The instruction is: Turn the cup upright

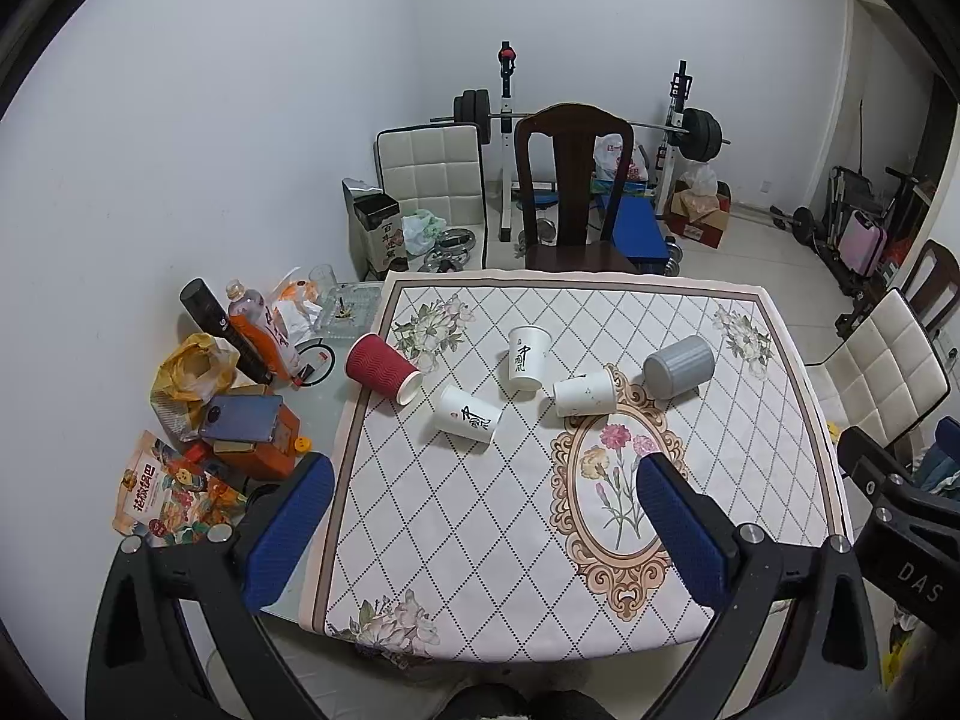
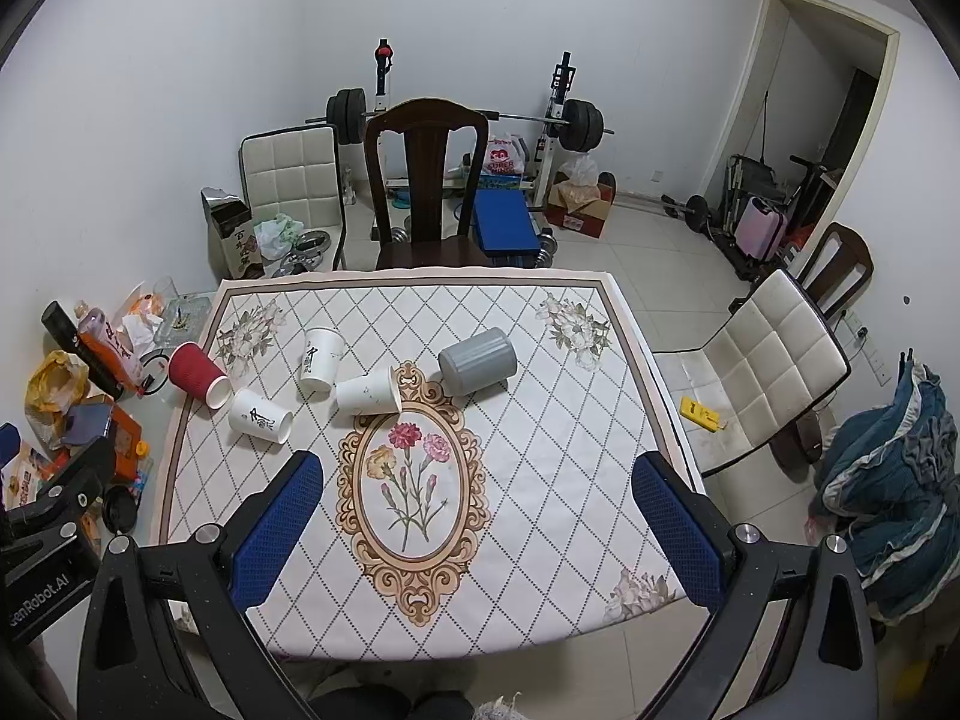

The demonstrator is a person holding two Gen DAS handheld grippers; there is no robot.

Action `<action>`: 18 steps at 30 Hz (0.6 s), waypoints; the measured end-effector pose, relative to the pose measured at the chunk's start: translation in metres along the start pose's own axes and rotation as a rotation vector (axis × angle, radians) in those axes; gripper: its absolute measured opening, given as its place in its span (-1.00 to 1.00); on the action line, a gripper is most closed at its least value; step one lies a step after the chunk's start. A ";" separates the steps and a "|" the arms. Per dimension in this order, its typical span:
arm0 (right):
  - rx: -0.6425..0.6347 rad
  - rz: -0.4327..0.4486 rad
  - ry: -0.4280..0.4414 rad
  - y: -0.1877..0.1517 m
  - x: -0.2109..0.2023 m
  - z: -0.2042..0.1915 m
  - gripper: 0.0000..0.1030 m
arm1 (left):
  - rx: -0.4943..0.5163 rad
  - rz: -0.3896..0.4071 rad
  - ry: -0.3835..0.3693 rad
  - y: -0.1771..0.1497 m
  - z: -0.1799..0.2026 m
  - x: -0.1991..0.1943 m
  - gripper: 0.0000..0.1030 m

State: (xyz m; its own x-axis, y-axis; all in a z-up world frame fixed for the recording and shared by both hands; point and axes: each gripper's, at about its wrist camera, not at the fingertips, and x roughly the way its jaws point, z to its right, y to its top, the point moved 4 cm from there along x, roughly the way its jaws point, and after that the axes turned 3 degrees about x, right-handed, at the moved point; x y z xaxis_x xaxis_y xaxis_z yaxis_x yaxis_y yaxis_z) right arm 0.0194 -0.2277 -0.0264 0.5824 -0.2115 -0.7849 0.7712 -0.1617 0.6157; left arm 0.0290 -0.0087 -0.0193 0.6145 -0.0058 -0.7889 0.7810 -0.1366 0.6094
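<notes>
Table (image 1: pixel 480 540) with floral cloth: five cups lie tipped mid-table, red cup (image 1: pixel 381 367) far left, grey cup (image 1: pixel 679 367) right. Left gripper (image 1: pixel 486 531) and right gripper (image 2: pixel 477 531) both spread apart, holding nothing, near edge.

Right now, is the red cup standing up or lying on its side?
On its side. The red cup lies on the left edge of the tablecloth, its white-rimmed mouth pointing sideways toward the white cups; both views agree.
</notes>
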 end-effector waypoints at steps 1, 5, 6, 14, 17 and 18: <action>0.000 0.000 0.000 0.000 0.000 0.000 1.00 | 0.001 0.002 0.000 -0.002 0.000 0.000 1.00; 0.002 0.001 0.000 0.002 -0.002 0.002 1.00 | 0.002 0.003 -0.001 0.000 0.000 0.000 1.00; 0.002 0.002 0.000 0.002 -0.002 0.002 1.00 | 0.001 0.003 0.000 0.000 0.001 0.000 1.00; 0.001 0.003 -0.001 0.002 -0.002 0.002 1.00 | 0.001 0.004 0.001 -0.002 0.001 0.000 1.00; 0.001 0.002 0.000 0.003 -0.003 0.003 1.00 | 0.001 0.005 0.001 -0.002 0.001 0.000 1.00; 0.001 0.003 0.000 0.002 -0.002 0.003 1.00 | 0.000 0.004 0.001 -0.001 0.002 0.000 1.00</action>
State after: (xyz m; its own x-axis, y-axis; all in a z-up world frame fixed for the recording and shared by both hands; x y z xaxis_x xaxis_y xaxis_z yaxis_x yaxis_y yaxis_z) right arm 0.0191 -0.2300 -0.0228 0.5847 -0.2119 -0.7831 0.7692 -0.1621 0.6181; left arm 0.0282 -0.0100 -0.0199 0.6180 -0.0055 -0.7862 0.7783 -0.1365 0.6128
